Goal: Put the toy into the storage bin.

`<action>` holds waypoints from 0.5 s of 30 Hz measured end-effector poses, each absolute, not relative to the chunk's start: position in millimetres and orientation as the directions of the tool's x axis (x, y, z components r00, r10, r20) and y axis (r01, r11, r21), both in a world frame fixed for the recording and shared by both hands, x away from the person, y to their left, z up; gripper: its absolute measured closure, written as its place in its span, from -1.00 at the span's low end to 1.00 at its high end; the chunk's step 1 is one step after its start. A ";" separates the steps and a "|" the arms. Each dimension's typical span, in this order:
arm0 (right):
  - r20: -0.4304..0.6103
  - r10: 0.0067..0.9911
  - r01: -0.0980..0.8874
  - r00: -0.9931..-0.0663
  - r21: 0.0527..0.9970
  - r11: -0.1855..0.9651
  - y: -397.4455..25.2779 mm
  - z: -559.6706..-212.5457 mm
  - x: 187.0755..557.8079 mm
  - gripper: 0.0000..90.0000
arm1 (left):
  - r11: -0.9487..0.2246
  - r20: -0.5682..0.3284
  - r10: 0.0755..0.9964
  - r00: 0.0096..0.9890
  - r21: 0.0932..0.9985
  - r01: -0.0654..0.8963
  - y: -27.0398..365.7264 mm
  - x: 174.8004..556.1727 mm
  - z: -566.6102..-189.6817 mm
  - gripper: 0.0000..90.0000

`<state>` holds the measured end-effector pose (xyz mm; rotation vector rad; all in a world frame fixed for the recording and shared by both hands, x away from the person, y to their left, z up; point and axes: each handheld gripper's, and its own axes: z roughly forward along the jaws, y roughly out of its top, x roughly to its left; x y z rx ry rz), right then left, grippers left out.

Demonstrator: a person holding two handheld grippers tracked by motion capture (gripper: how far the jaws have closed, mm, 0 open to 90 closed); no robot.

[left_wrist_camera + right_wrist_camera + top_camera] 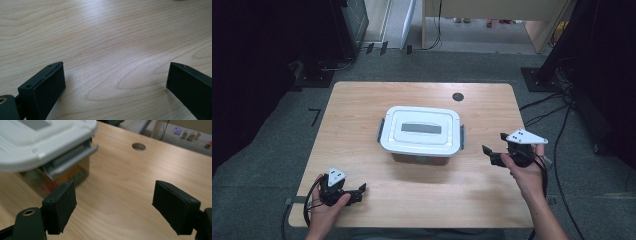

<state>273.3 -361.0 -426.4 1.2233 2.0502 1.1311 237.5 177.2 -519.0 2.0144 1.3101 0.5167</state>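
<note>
Lidded box (pixel 421 131) at the tabletop (pixel 362 100) centre, long axis parallel to the near edge, lid up. Left tongs (pixel 360 191), released, near the near-left corner, well apart from it; right tongs (pixel 492 149), released, near its right latch (pixel 71 157). Wooden tabletop; grey carpet (pixel 272 150) around.

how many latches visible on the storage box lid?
2. One grey latch on the left end of the storage box, one grey latch on its right end, nearer the right gripper. The near and far sides show none in the high view.
</note>
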 end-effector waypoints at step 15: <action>0.054 0.946 0.597 -0.321 0.786 0.158 -400.0 -503.2 223.1 -0.58 | -0.275 -0.024 0.908 0.417 0.718 0.639 176.4 237.3 -519.5 -0.95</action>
